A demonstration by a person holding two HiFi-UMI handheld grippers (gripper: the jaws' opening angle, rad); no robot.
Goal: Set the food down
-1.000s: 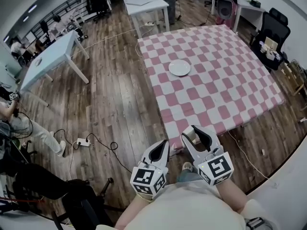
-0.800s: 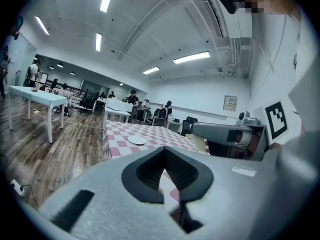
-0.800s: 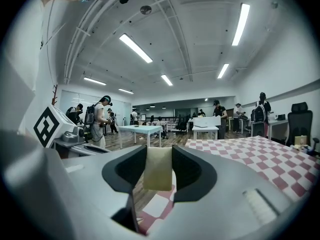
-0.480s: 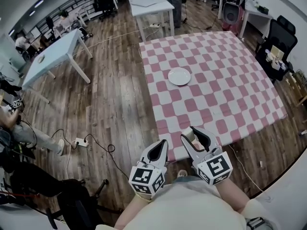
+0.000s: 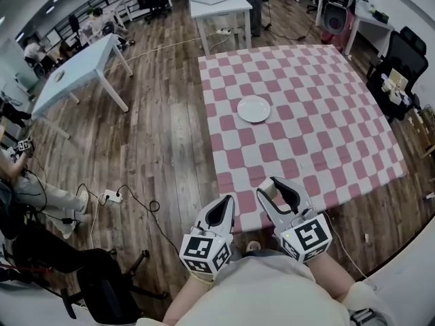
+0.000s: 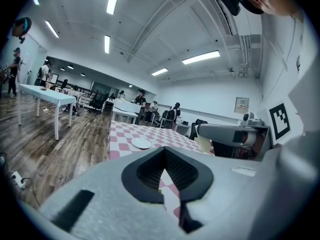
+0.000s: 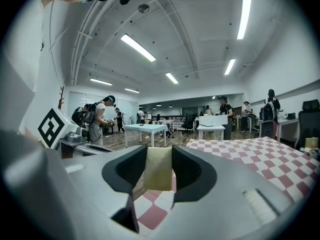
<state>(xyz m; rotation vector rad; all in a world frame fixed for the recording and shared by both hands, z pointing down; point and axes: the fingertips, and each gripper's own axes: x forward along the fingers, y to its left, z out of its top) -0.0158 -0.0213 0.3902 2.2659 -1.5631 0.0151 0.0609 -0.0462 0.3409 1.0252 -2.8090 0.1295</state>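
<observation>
A table with a pink-and-white checked cloth stands ahead, and a white plate with nothing on it sits near the table's middle. My right gripper hovers at the table's near edge, shut on a pale cream slab of food. In the right gripper view the food stands upright between the black pads. My left gripper is beside it on the left, shut with nothing in it. The plate also shows far ahead in the left gripper view.
White tables stand on the wood floor at the back left, with people near them. A power strip and cables lie on the floor to the left. Black chairs are at the right of the table, and an office chair is at the lower left.
The table and plate have drifted slightly nearer and to the right in the head view. Both grippers keep the same pose, and the food is still held.
</observation>
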